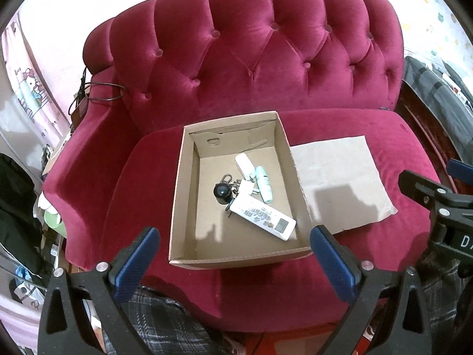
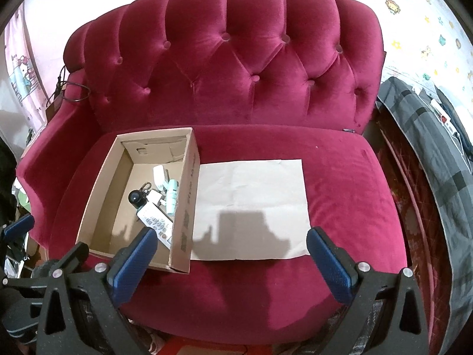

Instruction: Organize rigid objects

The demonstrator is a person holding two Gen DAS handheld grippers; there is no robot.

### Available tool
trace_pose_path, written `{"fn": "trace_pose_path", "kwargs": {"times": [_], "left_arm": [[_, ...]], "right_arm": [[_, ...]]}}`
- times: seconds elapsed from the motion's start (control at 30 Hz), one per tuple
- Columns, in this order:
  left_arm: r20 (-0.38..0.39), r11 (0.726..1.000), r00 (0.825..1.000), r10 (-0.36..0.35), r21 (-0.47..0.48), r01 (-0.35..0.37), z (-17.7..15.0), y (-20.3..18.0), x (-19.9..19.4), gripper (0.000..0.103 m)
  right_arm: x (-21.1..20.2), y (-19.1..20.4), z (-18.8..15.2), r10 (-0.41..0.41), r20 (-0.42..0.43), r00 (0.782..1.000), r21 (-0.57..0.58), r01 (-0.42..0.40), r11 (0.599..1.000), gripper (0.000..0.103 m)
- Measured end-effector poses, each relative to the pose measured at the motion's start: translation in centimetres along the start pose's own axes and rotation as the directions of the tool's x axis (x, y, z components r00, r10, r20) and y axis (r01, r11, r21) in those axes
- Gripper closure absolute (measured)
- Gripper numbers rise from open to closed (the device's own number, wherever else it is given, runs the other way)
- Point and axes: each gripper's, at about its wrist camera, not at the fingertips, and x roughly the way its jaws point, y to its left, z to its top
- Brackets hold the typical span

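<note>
An open brown cardboard box (image 1: 189, 207) sits on the seat cushion of a tufted crimson velvet sofa (image 1: 251, 59), and a flat sheet of brown cardboard (image 1: 340, 177) lies on the cushion just beside the box's right wall, touching it. The rigid things are all gathered inside the box, toward its right half: a white rectangular remote control (image 1: 263, 216) lies diagonally nearest the front, a small round black object with a glossy top (image 1: 221, 193) rests just beside its far end, a metal key ring with clips (image 1: 230, 180) lies behind that, a white plug-shaped adapter (image 1: 247, 188) sits in the middle, a white oblong case (image 1: 244, 164) lies farther back, and a pale mint-green tube (image 1: 264, 184) lies along the right side. The left gripper (image 1: 235, 261) hangs over the front edge of the box with its blue-padded fingers (image 1: 134, 261) spread wide and nothing between them. The right gripper (image 2: 233, 261) hovers over the front of the cushion, one finger above the box's near right corner, its blue pads (image 2: 328, 261) likewise spread wide apart and empty. Plaid fabric (image 1: 153, 319) shows below the left tool.
</note>
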Motion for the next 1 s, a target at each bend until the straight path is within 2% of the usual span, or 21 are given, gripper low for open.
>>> {"fn": "trace_pose_path", "kwargs": {"times": [1.0], "left_arm": [[0.009,1.0,1.0,-0.005,-0.014,0.005,0.1,-0.1,-0.8,0.0]], "right_arm": [[-1.5,0.3,-0.4,0.0,0.03,1.0,0.005,0.0,1.0,0.0]]}}
